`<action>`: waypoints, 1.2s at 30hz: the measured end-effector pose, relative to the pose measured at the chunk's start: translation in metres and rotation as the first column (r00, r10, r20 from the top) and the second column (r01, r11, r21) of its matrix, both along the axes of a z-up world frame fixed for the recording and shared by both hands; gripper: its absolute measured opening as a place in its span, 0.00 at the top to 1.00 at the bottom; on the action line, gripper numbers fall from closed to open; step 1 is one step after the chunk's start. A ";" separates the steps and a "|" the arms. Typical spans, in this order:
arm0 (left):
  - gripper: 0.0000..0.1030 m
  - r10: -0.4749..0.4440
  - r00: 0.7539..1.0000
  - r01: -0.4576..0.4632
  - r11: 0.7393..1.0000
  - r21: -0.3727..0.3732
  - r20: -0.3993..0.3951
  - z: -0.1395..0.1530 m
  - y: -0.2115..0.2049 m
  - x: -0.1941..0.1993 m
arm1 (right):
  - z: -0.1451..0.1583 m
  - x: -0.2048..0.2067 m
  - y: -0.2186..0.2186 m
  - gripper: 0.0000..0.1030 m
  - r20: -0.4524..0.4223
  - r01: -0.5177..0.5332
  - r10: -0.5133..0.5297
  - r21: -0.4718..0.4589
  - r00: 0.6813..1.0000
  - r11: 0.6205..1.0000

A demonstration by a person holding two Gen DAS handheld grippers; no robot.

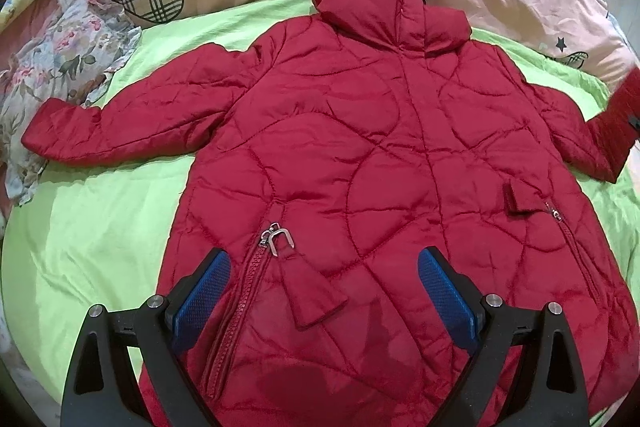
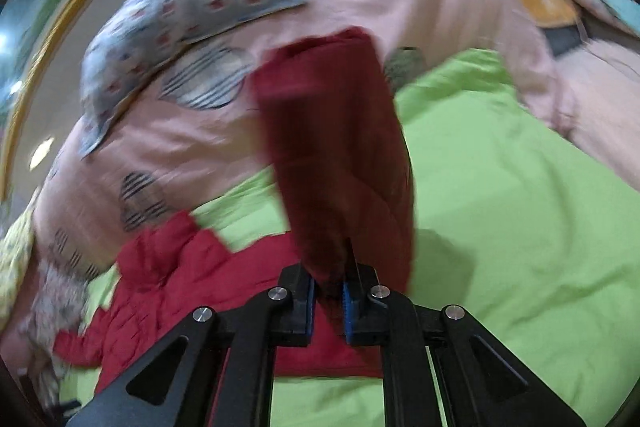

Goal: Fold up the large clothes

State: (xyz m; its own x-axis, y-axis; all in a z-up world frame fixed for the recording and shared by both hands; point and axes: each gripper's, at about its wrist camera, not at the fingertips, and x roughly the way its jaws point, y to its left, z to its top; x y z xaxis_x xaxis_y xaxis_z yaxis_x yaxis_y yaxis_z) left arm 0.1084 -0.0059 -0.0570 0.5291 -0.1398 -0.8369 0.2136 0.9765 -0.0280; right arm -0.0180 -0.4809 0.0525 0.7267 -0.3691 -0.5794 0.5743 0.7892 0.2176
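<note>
Red jacket (image 1: 360, 155) on the green sheet (image 1: 100, 247): left tongs (image 1: 324, 295) apart above its hem, right tongs (image 2: 329, 301) clamped on its sleeve (image 2: 340, 147)

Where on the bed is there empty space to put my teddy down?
Bare green sheet lies below the red jacket's spread sleeve, beside its zipped side. More shows past the sleeve cuff pinched in the right gripper, up to the pink quilt. The middle is crowded by the jacket, the far edge by floral cloth and quilt.
</note>
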 end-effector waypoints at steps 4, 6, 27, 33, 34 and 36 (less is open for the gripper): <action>0.07 0.008 1.000 -0.008 1.000 -0.014 0.009 0.004 0.008 -0.003 | -0.001 0.035 0.051 0.91 -0.025 -0.124 0.124 -0.008 0.992 0.992; 0.07 0.011 1.000 -0.011 1.000 -0.021 0.009 0.006 0.012 -0.003 | -0.006 0.047 0.069 0.91 -0.030 -0.169 0.169 -0.001 0.985 0.986; 0.08 -0.089 0.986 0.035 0.937 -0.348 -0.142 0.000 0.043 0.076 | -0.123 0.162 0.223 0.91 -0.251 -0.496 0.521 0.157 0.816 0.854; 0.09 -0.133 0.969 0.006 0.854 -0.520 -0.206 -0.016 0.044 0.144 | -0.140 0.172 0.261 0.91 -0.285 -0.590 0.605 0.147 0.743 0.794; 0.09 -0.136 0.965 -0.001 0.851 -0.525 -0.224 -0.023 0.043 0.152 | -0.143 0.173 0.266 0.91 -0.293 -0.602 0.614 0.142 0.733 0.786; 0.09 -0.162 0.952 -0.006 0.838 -0.546 -0.260 -0.037 0.035 0.171 | -0.145 0.174 0.269 0.91 -0.292 -0.610 0.623 0.143 0.726 0.779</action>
State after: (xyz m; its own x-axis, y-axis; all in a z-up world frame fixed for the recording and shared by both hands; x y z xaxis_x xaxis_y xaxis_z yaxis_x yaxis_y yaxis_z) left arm 0.2792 0.0291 -0.0940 0.2478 -0.6391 -0.7281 0.1884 0.7690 -0.6109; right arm 0.1562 -0.2116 -0.0926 0.5697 0.1217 -0.8128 0.0041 0.9885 0.1509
